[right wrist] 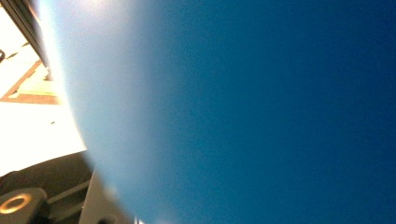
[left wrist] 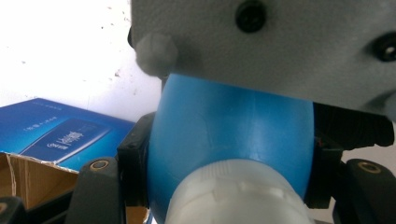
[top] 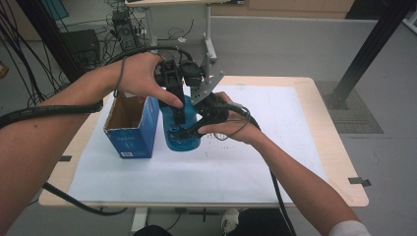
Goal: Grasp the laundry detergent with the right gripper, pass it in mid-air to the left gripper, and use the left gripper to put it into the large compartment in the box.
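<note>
Blue plastic is what both grippers hold: a blue bottle (top: 181, 132) that stands upright on the white sheet (top: 255, 162) covering the table (top: 339, 162), just beside an open blue carton (top: 132, 129) at its left. From above, the left gripper (top: 178, 109) comes down on the upper part of the bottle, and the left gripper view shows its two black jaws pressed against both sides of the rounded blue body, with the white neck (left wrist: 238, 196) of the bottle near the camera. The right gripper (top: 189, 132) reaches in from the right side, low on the bottle, and its jaws are clamped on the body too; in the right gripper view the blue wall is very close and blurred. The grey three-cornered plate (top: 205, 84) of the right gripper stands above the bottle, between the two hands
</note>
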Tool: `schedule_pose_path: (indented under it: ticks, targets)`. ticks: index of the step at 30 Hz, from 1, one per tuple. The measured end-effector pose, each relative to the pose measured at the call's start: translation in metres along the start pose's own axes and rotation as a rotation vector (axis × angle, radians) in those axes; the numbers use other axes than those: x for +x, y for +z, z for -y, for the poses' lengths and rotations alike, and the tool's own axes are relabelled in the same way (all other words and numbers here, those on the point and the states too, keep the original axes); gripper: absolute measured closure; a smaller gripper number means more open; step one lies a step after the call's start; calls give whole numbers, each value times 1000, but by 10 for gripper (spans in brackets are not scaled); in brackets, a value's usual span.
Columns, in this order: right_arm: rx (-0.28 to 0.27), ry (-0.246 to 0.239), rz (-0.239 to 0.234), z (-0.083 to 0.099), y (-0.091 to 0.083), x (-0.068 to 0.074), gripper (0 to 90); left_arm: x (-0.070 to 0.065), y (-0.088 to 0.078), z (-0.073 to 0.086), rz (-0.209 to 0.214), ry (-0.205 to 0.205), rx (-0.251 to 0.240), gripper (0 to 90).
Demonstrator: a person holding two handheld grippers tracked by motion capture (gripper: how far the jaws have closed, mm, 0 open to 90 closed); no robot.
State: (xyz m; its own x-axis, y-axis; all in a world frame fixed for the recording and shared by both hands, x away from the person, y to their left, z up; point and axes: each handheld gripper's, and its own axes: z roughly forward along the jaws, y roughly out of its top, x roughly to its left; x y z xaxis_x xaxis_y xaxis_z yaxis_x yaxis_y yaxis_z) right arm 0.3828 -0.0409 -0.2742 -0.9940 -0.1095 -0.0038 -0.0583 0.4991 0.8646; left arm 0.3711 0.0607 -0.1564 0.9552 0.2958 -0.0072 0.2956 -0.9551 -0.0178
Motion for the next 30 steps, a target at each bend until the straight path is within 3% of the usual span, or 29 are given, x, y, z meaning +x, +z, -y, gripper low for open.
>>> schedule_pose_path:
  ticks: [11,30]
  targets:
    - [-5,6,-13,2,0,-1,436,1,1,-3,11,-2,23,362]
    - [-12,13,-27,3,1,-1,432,1,2,-2,11,-9,3,362]
